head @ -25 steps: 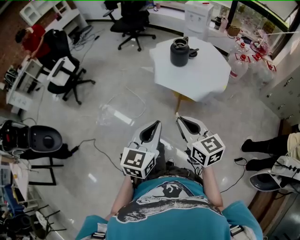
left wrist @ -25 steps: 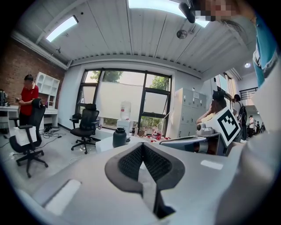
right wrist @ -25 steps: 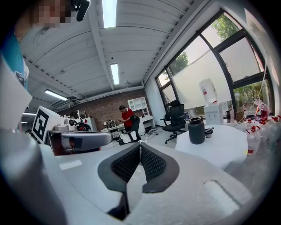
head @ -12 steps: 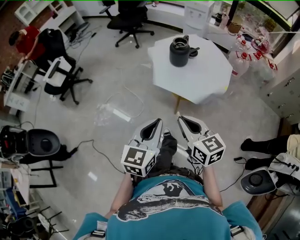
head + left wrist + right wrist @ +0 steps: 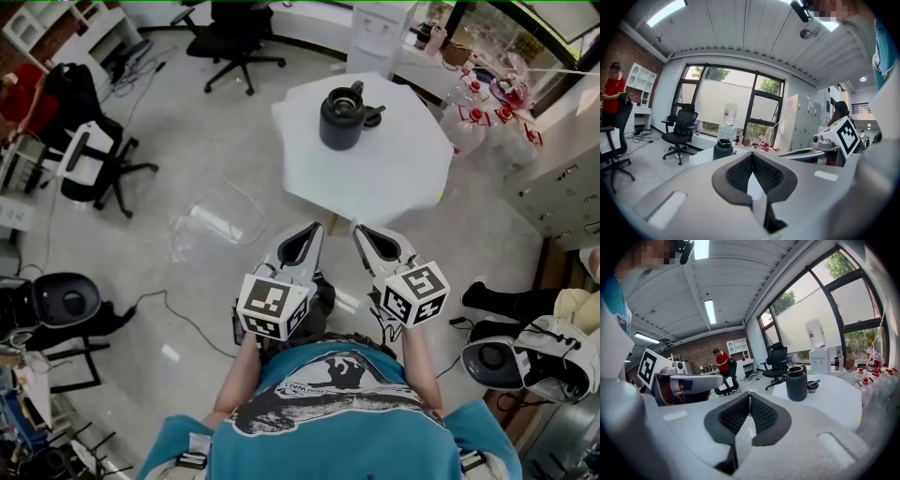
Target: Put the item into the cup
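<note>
A tall black cup (image 5: pixel 341 117) stands on the far side of a white octagonal table (image 5: pixel 394 173). A small dark item (image 5: pixel 372 115) lies just right of the cup. Both grippers hover side by side over the floor, short of the table's near edge. The left gripper (image 5: pixel 314 228) is shut with nothing in it, and so is the right gripper (image 5: pixel 356 228). In the left gripper view the cup (image 5: pixel 723 150) shows beyond the closed tips (image 5: pixel 751 154). In the right gripper view the cup (image 5: pixel 796 383) and the item (image 5: pixel 813 385) sit on the table (image 5: pixel 834 401), far past the tips (image 5: pixel 749 393).
Black office chairs (image 5: pixel 234 33) (image 5: pixel 89 164) stand at the back and left. A cable (image 5: pixel 220 202) loops on the floor left of the table. Water bottles (image 5: pixel 478 117) cluster at the right. A seated person's shoes (image 5: pixel 487 300) and a round stool (image 5: pixel 487 356) are at lower right.
The view has moved forward: the table and cup are nearer and lower in the head view. Both grippers stay shut and side by side, now close to the table's near edge.
</note>
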{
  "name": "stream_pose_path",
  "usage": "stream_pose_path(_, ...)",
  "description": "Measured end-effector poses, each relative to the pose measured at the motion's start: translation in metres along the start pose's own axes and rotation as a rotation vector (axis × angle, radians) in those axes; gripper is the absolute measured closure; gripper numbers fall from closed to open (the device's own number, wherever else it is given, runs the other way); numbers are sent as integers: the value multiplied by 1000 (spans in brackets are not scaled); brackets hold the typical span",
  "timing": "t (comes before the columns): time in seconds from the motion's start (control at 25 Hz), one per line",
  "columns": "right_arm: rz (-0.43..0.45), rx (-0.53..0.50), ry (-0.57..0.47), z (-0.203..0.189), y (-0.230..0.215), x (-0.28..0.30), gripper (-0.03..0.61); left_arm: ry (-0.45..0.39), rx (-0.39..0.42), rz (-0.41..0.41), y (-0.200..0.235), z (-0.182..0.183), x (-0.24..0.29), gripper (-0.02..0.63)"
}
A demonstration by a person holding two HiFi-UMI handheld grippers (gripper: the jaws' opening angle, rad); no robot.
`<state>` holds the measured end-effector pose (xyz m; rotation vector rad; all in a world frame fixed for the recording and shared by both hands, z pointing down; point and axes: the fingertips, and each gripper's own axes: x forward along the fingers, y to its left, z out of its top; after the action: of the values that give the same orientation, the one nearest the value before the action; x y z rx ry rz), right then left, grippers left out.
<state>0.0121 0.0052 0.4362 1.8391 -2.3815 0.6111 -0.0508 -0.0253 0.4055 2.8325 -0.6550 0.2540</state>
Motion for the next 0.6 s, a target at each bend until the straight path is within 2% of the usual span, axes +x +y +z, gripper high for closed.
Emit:
stream_pose_path(0.16,-3,-2,19,14,-23,21,574,0,-11,-5,16,11,29,594)
stream_pose_path(0.6,35,-21,76,44,-53,90,575,-5,-36,22,74,31,75,594)
